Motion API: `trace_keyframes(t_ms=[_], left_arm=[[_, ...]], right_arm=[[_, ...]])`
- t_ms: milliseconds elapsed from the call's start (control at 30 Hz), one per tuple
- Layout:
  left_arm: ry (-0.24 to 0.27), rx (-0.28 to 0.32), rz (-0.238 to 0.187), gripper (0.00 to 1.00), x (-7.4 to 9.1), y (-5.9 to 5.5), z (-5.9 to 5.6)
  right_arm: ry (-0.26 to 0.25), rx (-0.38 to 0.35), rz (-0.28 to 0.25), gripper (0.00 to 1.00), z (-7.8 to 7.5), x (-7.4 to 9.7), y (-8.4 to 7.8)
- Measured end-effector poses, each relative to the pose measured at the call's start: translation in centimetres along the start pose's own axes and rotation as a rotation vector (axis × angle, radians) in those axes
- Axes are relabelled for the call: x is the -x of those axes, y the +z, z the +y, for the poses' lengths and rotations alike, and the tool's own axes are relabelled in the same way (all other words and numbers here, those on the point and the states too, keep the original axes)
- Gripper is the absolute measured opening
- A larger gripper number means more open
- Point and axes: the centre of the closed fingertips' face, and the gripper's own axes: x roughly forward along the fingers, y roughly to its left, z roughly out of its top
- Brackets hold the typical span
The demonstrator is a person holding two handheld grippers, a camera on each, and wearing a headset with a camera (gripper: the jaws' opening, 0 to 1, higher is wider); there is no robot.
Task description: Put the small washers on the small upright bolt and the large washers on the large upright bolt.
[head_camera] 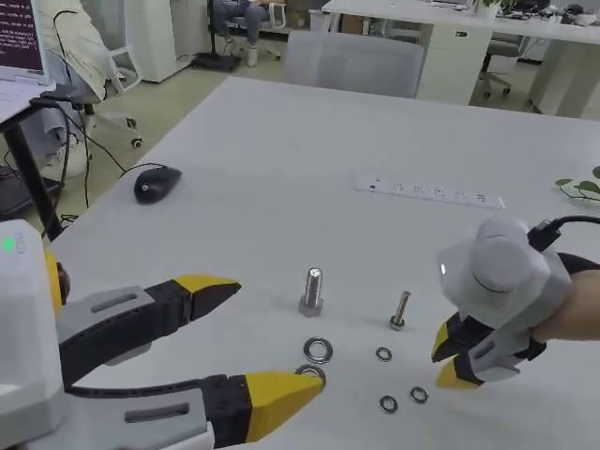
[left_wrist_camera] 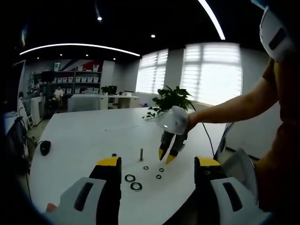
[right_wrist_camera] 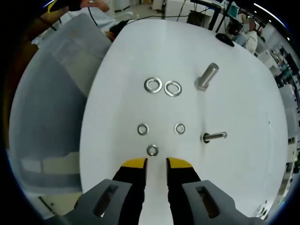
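A large upright bolt [head_camera: 313, 289] and a thin small upright bolt [head_camera: 400, 309] stand on the white table [head_camera: 281, 169]. Two large washers [head_camera: 318, 350] lie flat just in front of the large bolt, the nearer one partly behind a left finger. Three small washers [head_camera: 383, 353] lie in front of the small bolt. My right gripper [head_camera: 443, 364] hovers low, open by a narrow gap with nothing in it; one small washer [right_wrist_camera: 152, 150] lies just ahead of its tips [right_wrist_camera: 157, 162]. My left gripper [head_camera: 277, 335] is wide open near the table's front, close to the large washers [left_wrist_camera: 133, 182].
A black mouse [head_camera: 157, 183] sits far left and a white power strip [head_camera: 431, 192] lies across the back right. A grey chair [head_camera: 352, 61] stands at the far edge. Plant leaves [head_camera: 581, 186] reach in at the right.
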Motion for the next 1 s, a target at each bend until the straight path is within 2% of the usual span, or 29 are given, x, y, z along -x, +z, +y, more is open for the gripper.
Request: trace_keyframes(t_ms=[200,433,667,700,1000], left_arm=[[0.002,0.000,-0.016,0.62,0.4,0.4,-0.1],[0.001,0.001,-0.009,0.62,0.4,0.3,-0.1],[0.003,0.006,-0.005,0.62,0.2,0.2,0.2],[0.002,0.006,-0.005,0.62,0.2,0.2,0.2],[0.000,0.007,0.005,0.62,-0.4,0.0,0.6]], right_arm=[[0.025,-0.001,0.010,0.18,0.8,-1.4,-0.1],[0.035,-0.012,0.014,0.20,0.7,-2.5,0.1],[0.047,0.004,0.047,0.20,0.8,-3.3,-0.4],[0.050,0.012,0.026,0.20,0.8,-3.2,-0.1],[0.044,0.016,0.025,0.18,0.5,-3.1,-0.2]])
